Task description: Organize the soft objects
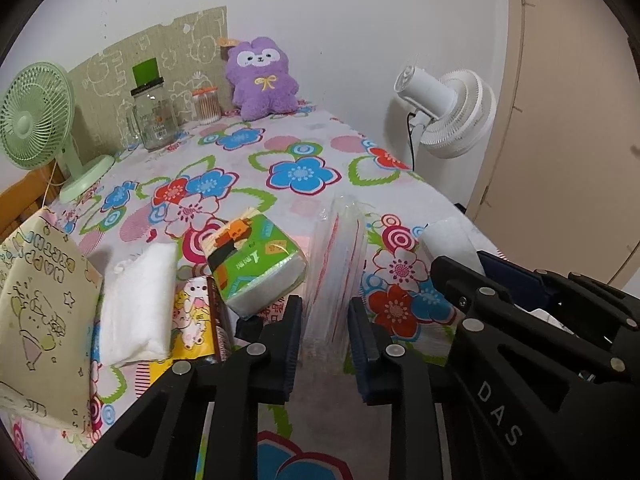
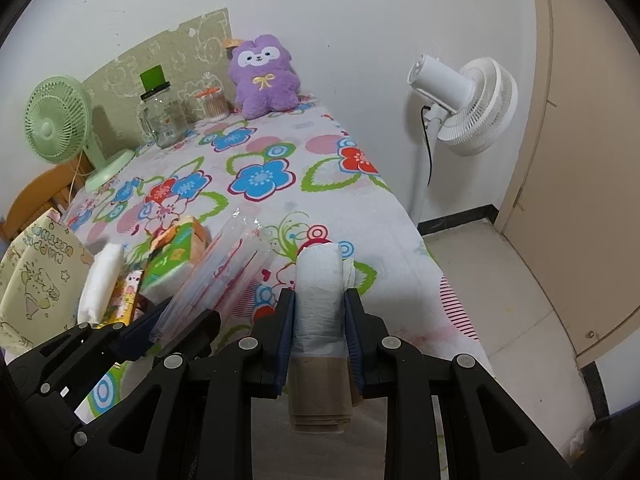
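A clear plastic packet with red print (image 1: 336, 264) stands on edge on the flowered tablecloth (image 1: 320, 140). My left gripper (image 1: 326, 320) is shut on its near end, one pad on each side. My right gripper (image 2: 320, 304) is shut on a white roll with a brown paper band (image 2: 320, 280), held just above the cloth's right edge. That roll (image 1: 444, 240) and the right gripper (image 1: 464, 258) also show at the right of the left wrist view. Left of the packet lie a green tissue pack (image 1: 256, 264), a white soft pack (image 1: 136, 304) and a yellow cartoon pack (image 1: 192, 316).
A cream paper gift bag (image 1: 40, 320) stands at the near left. At the back are a purple plush toy (image 1: 260, 80), a glass jar (image 1: 154, 120), a swab jar (image 1: 206, 106) and a green desk fan (image 1: 36, 116). A white standing fan (image 2: 464, 100) and a door (image 2: 580, 160) are to the right.
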Tool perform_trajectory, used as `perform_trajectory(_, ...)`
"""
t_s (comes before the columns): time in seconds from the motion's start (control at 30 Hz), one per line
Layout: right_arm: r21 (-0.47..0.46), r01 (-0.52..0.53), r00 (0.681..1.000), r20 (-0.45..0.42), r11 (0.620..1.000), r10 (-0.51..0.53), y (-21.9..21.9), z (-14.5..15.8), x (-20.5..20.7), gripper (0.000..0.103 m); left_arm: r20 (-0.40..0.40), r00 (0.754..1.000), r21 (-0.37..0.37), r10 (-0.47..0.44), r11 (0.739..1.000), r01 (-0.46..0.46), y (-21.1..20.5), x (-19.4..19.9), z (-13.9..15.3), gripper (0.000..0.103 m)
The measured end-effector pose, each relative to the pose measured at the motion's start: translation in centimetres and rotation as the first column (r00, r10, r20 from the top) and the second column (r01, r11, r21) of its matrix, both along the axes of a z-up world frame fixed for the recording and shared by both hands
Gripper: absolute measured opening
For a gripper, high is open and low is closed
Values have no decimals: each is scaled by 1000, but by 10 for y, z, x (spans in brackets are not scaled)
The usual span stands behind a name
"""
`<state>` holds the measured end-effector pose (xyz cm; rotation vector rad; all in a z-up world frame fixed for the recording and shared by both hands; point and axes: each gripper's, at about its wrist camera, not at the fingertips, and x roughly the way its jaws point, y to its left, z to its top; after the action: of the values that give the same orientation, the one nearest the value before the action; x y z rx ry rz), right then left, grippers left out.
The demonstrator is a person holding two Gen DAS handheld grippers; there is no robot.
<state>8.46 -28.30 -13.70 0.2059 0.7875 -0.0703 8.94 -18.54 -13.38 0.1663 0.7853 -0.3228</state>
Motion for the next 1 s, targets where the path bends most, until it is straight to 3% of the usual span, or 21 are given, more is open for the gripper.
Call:
perform_trajectory(0.33,-25,1,999,48,1000,0,10,27,-14,28,51,999,-30,13,999,-12,14,-13,26,22)
perform_trajectory(0.6,-20,-13,995,100,1000,15,21,54,-23,28,84,996,-13,37,999,-36,26,-24,52,22)
perform_trajectory(1.0,-37,-76,984,159,996,81,44,93,-32,28,136,987,-28,82,997,-79,52,-36,86,22)
